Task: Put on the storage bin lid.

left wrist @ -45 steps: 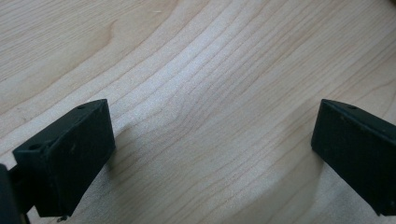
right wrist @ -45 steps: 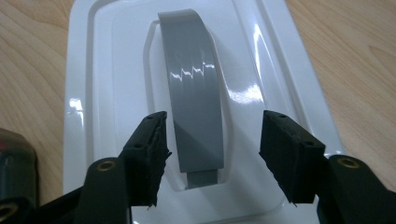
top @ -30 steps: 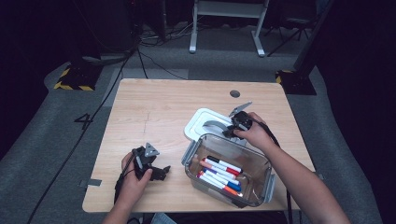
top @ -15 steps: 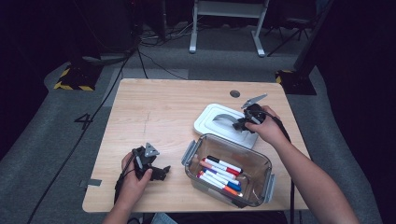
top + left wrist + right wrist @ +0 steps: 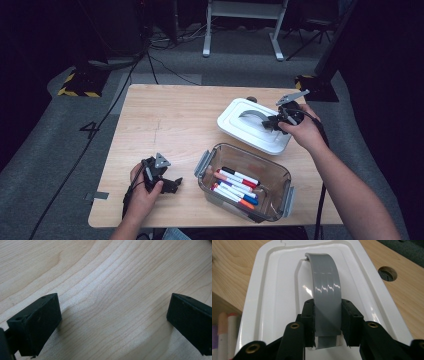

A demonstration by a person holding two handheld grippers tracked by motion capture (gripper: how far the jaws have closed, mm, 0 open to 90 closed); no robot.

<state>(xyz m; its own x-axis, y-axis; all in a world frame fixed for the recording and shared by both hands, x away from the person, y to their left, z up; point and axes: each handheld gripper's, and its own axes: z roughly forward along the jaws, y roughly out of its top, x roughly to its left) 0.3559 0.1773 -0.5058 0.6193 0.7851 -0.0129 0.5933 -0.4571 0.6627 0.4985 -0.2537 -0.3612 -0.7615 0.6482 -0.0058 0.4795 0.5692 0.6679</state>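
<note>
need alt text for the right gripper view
The right gripper is shut on the grey handle of a white lid, its black fingers pressing the strap from both sides. Wooden table lies around it, and marker caps show at the lower left.

Wooden table [image 5: 165,120]; clear bin [image 5: 270,170] holding markers [image 5: 235,186].

Wood table [image 5: 165,120], w/ a clear marker bin [image 5: 272,200] at front right & left gripper [image 5: 170,184] front left.

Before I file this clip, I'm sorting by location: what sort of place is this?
Probably a lab or recording studio: a lone wooden table on grey carpet, loose floor cables, and hazard-striped tape.
</note>
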